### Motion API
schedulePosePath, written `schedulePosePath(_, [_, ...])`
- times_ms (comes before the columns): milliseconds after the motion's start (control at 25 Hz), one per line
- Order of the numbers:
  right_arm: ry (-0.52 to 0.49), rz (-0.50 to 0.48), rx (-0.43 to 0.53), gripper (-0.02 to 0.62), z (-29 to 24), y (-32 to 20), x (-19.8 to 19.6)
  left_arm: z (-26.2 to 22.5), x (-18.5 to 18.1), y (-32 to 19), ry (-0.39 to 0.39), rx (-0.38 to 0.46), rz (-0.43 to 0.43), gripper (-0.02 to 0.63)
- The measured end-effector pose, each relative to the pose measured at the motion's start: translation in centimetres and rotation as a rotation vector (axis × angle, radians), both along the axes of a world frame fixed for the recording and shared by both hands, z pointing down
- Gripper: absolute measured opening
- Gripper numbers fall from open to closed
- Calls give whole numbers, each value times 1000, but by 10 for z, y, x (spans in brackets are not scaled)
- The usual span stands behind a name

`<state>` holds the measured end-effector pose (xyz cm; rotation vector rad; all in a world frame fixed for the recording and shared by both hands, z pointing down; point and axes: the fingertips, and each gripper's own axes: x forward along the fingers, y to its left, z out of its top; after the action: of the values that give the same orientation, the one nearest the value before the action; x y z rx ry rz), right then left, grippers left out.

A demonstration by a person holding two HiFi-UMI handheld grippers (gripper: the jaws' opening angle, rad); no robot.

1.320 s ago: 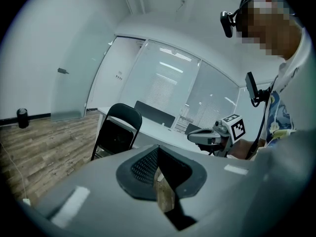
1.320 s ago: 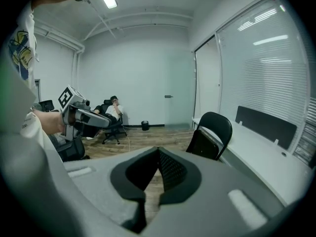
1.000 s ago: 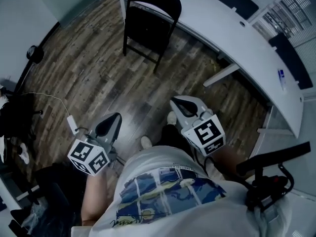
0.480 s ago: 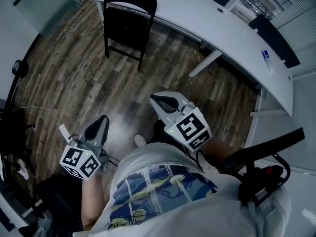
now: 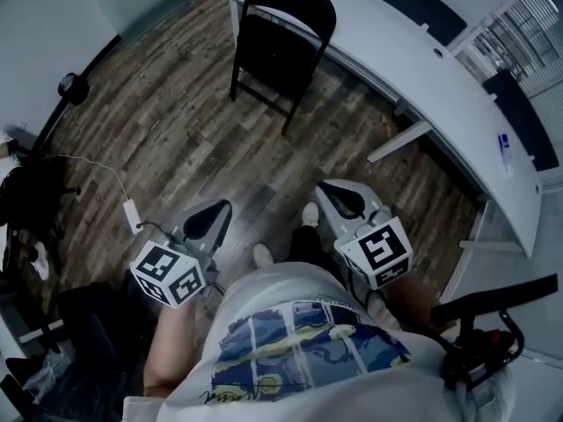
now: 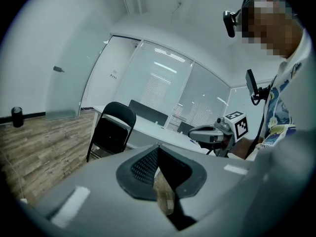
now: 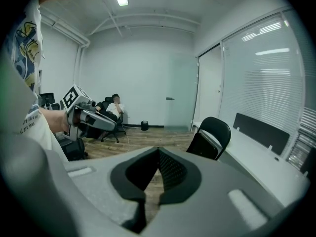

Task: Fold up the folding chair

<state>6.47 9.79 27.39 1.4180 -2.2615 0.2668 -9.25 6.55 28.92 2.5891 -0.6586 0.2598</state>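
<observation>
A black folding chair (image 5: 281,47) stands unfolded on the wood floor, its back close to the white desk (image 5: 422,69). It also shows in the left gripper view (image 6: 111,132) and the right gripper view (image 7: 211,137). My left gripper (image 5: 220,209) hangs over the floor well short of the chair, jaws shut and empty. My right gripper (image 5: 328,188) is level with it on the other side of the person's legs, also shut with nothing in it. Each gripper sees the other: the right gripper (image 6: 212,134) and the left gripper (image 7: 91,118).
A white adapter on a cable (image 5: 131,214) lies on the floor left of my left gripper. A black can (image 5: 70,86) stands by the left wall. A black stand (image 5: 493,301) is at the lower right. A seated person (image 7: 116,107) is at the room's far end.
The head view swung left and back again. Both grippers have drifted a little over the floor with the person. Their jaws stayed shut and the chair has not moved.
</observation>
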Motion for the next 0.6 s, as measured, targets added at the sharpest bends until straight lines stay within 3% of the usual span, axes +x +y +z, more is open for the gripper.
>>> schedulePosePath(600, [6, 9, 3, 3, 1, 14, 5, 7, 3, 11, 8, -9, -2, 5])
